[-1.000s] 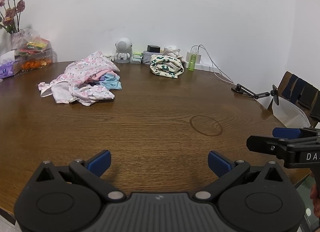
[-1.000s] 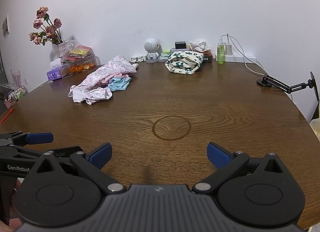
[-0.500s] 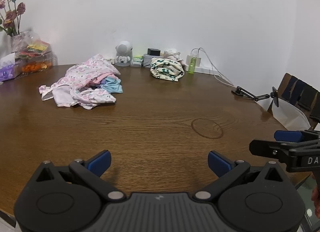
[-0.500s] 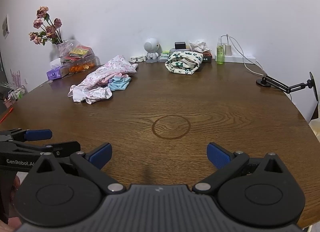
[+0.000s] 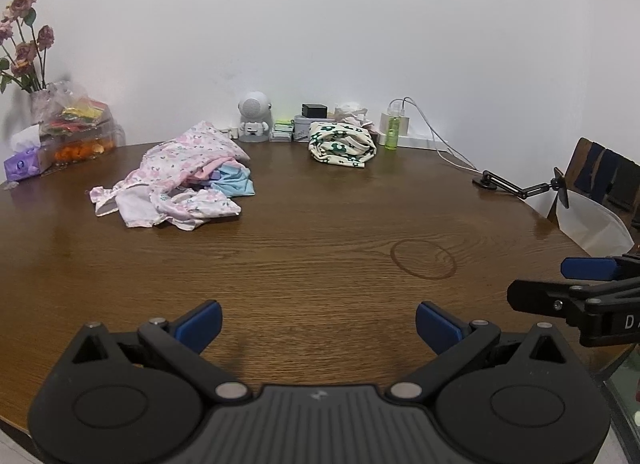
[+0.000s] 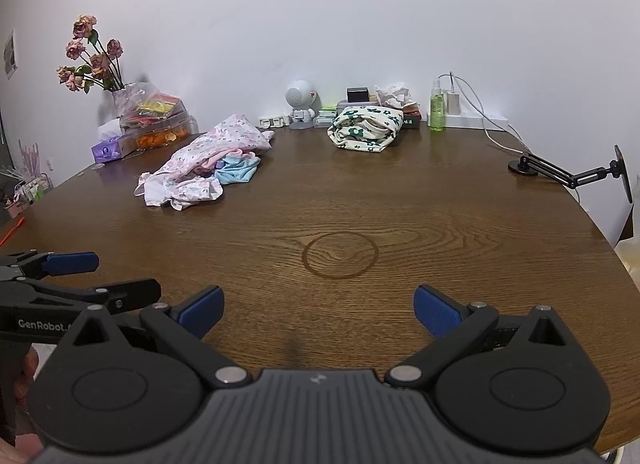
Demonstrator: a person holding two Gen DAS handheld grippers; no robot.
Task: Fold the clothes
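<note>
Wooden table (image 5: 320, 248) lies under both spread, empty tongs, left gripper (image 5: 318, 324) and right gripper (image 6: 318, 310), with the crumpled pink floral clothes pile (image 5: 176, 179) well ahead (leftward) and the folded green-flowered garment (image 6: 366, 133) farther ahead.

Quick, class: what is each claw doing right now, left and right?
Left claw: open, holding nothing.
Right claw: open, holding nothing.
</note>
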